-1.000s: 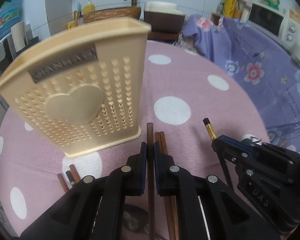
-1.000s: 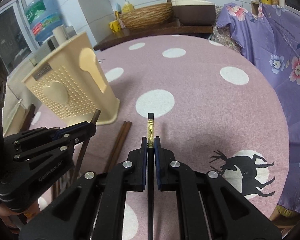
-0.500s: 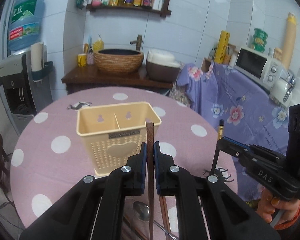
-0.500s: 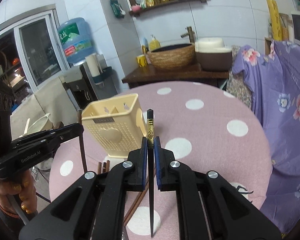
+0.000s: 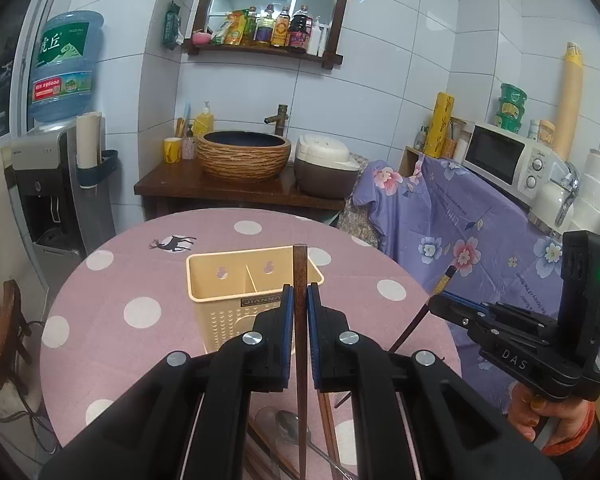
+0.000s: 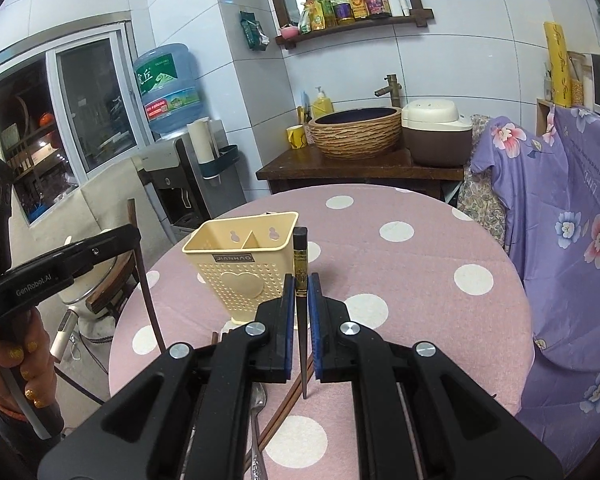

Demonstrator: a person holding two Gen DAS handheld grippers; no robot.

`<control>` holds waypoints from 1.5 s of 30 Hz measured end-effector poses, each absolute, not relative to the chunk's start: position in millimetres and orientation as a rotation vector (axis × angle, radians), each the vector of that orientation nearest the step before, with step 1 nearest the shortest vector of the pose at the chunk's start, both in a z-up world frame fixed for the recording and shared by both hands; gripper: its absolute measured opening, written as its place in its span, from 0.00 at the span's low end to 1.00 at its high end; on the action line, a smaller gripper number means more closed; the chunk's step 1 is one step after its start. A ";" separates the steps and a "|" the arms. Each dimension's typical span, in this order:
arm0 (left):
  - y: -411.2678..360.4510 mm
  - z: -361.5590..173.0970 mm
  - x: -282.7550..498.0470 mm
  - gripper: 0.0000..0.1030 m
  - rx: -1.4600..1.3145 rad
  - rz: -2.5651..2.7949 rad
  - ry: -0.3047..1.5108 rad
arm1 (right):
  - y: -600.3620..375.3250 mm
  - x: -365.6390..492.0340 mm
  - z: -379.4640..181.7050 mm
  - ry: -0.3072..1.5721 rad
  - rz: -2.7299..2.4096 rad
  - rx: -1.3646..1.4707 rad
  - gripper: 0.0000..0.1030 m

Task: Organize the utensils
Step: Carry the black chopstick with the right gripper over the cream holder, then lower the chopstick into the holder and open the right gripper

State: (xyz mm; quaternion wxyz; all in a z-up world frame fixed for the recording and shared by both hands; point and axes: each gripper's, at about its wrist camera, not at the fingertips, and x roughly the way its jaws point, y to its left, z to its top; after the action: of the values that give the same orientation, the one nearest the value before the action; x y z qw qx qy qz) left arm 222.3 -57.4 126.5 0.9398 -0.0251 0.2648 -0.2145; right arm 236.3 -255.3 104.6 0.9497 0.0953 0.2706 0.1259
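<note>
The left tool [image 5: 297,312] is clenched on a brown chopstick [image 5: 299,276], the right tool [image 6: 299,308] on a black chopstick [image 6: 300,268], both upright above the surface [image 6: 420,264], near the cream 2-compartment holder [image 6: 240,264]. Spoon [image 5: 296,432] lies below.

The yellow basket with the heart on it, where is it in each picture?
Left wrist view: the yellow basket stands mid-picture on the pink table, just behind the left claw.
Right wrist view: the basket sits left of centre, just left of the right claw.
Shared landmark: the woven sink bowl behind the table.
</note>
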 end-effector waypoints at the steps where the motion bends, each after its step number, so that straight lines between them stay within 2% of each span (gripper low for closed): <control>1: -56.4 127.3 222.2 0.08 -0.054 -0.437 0.538 | -255.4 236.8 104.9 0.551 0.257 0.192 0.07; 17: -43.7 149.5 222.6 0.08 -0.094 -0.464 0.525 | -251.2 239.8 127.6 0.541 0.307 0.194 0.07; 26: -21.4 219.6 236.1 0.08 -0.130 -0.427 0.429 | -233.7 247.7 212.9 0.426 0.361 0.148 0.07; 32: -9.5 259.1 259.5 0.08 -0.140 -0.288 0.294 | -216.9 277.5 257.4 0.346 0.319 0.139 0.07; 37: -7.6 250.5 293.0 0.08 -0.176 -0.214 0.270 | -203.5 314.8 251.0 0.356 0.261 0.133 0.07; 45: -6.3 194.2 322.7 0.08 -0.210 -0.140 0.261 | -195.2 352.5 199.4 0.425 0.212 0.135 0.07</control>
State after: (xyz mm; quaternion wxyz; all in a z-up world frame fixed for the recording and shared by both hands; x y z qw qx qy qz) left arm 322.7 -6.3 194.2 0.9835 -0.1045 0.1299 -0.0698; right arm 352.5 -195.2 199.4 0.9697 0.0669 0.2103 0.1049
